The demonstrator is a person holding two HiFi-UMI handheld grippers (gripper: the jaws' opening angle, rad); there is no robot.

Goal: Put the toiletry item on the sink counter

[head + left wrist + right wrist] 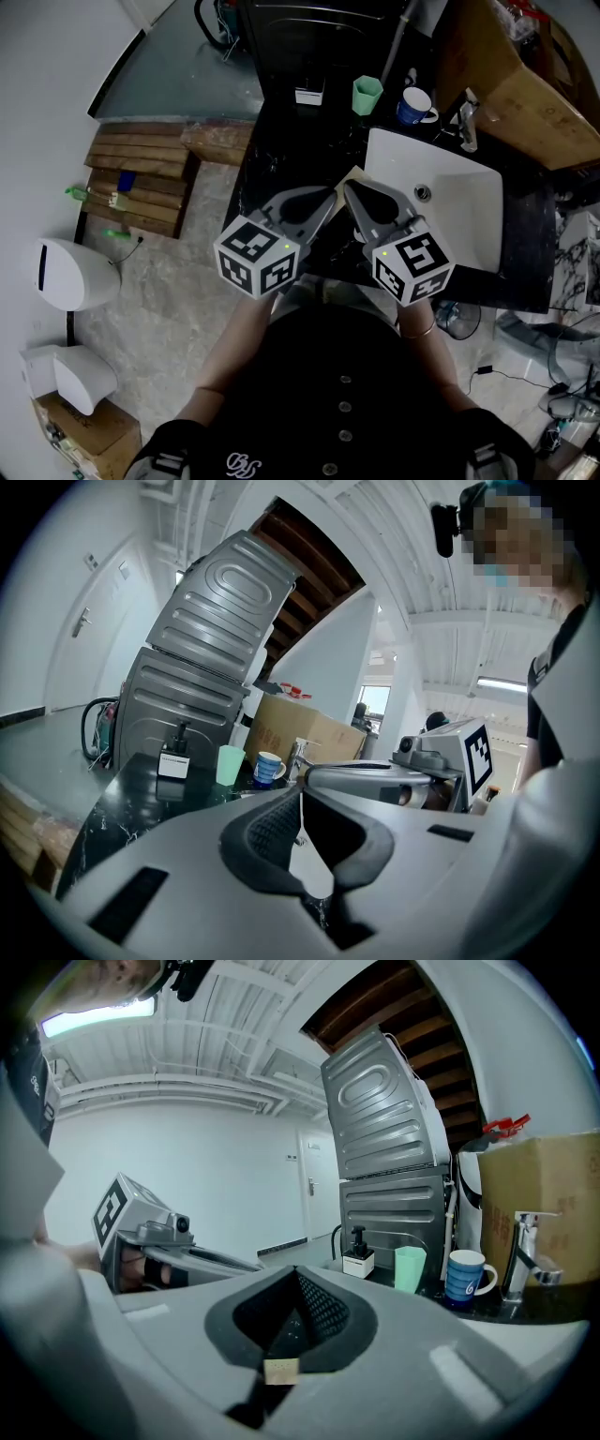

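A soap dispenser with a white label, a green cup and a blue mug stand at the back of the black counter. All three show again as the soap dispenser, the green cup and the blue mug. My left gripper and right gripper hover side by side over the counter's front, tips nearly meeting, by the white sink. In the left gripper view the left gripper is shut with nothing held. The right gripper is shut and holds nothing.
A chrome faucet stands behind the sink. A grey appliance and a cardboard box rise behind the counter. Wooden pallets and white fixtures lie on the floor at the left.
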